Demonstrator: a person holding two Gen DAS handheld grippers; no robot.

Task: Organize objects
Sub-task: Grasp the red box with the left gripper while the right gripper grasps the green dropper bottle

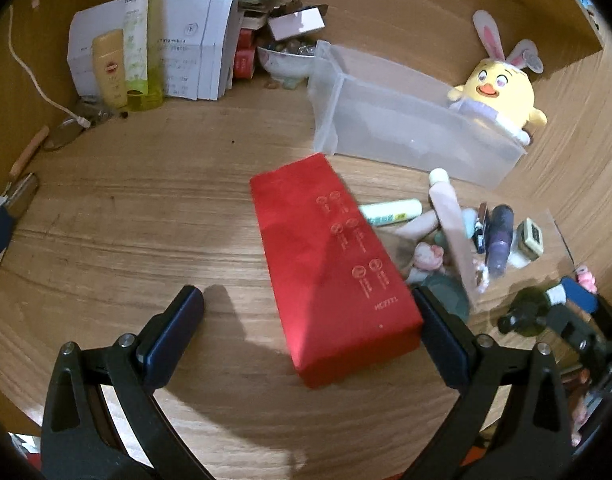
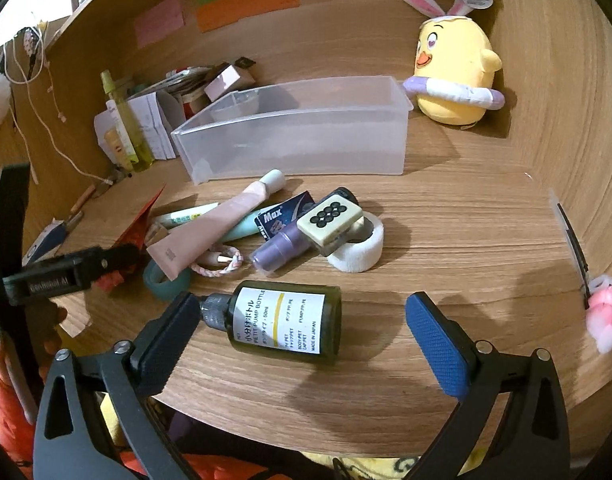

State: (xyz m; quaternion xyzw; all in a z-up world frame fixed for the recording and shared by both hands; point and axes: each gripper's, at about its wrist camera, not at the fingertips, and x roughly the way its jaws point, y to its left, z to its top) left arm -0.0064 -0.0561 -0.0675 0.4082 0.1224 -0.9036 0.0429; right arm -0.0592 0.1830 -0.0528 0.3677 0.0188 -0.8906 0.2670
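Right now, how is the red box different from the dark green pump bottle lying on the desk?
The red box is flat, rectangular and plain red with faint printed marks; the dark green pump bottle is round, lies on its side and has a white label. The box sits between the left gripper fingers, the bottle between the right gripper fingers. Both rest on the wooden desk, ungripped, outside the clear bin.

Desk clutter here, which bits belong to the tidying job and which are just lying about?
Likely part of the job:
clear plastic bin, empty
red box, between the open left gripper fingers
green pump bottle, between the open right gripper fingers
pink tube
mahjong tile

Probably just lying about:
chick plush
sticky notes
white cable
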